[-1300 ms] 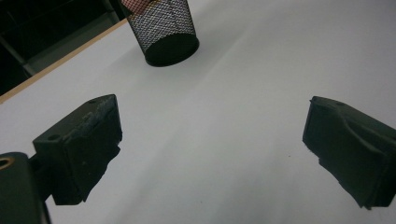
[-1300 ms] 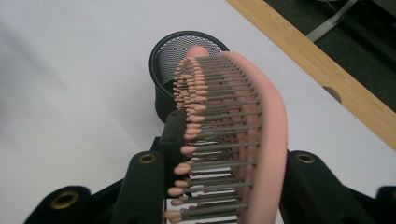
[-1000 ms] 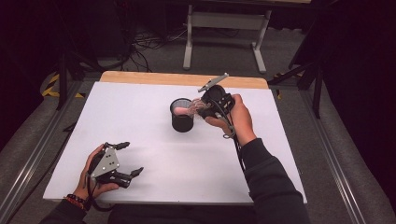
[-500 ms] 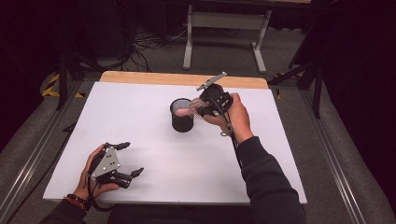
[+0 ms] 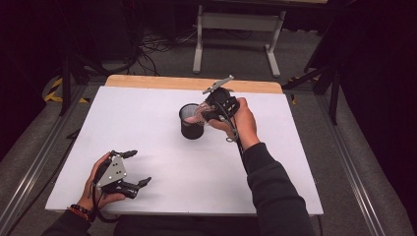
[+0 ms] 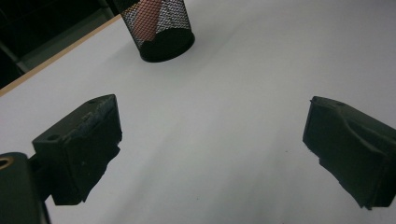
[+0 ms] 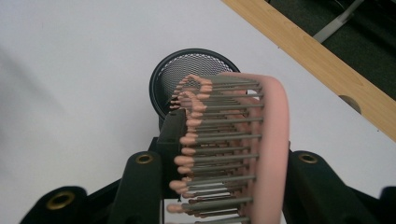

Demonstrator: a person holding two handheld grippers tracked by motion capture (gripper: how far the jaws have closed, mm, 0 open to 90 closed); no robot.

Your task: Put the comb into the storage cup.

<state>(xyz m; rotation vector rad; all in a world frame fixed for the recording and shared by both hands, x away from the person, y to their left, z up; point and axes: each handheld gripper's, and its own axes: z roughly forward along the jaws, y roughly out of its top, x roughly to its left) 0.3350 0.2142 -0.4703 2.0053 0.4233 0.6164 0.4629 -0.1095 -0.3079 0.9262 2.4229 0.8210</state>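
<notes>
Two grippers work over a white rectangular table top (image 5: 147,128) with a strip of pale wood (image 5: 162,82) along its far edge. Nearest the person, the left gripper (image 5: 136,169) sits low at the near left corner, close to the front edge, held in the left hand (image 5: 101,179). Its black jaws are spread wide with nothing between them; in the left gripper view bare white surface lies between the two pads, and open room stretches ahead to the cup. The whole near half of the table is free on both sides.

Farther in, near the middle and slightly toward the far edge, stands a black wire-mesh cylindrical cup (image 5: 192,121), upright, well clear of every edge. The right gripper (image 5: 206,114), in the right hand (image 5: 241,123), hovers tilted at the cup's right rim. Its jaws are closed on a pink hairbrush with grey pink-tipped bristles (image 7: 233,140), one jaw against the bristle side and one against the back. The brush's far end reaches over the cup's mouth (image 7: 187,70).
</notes>
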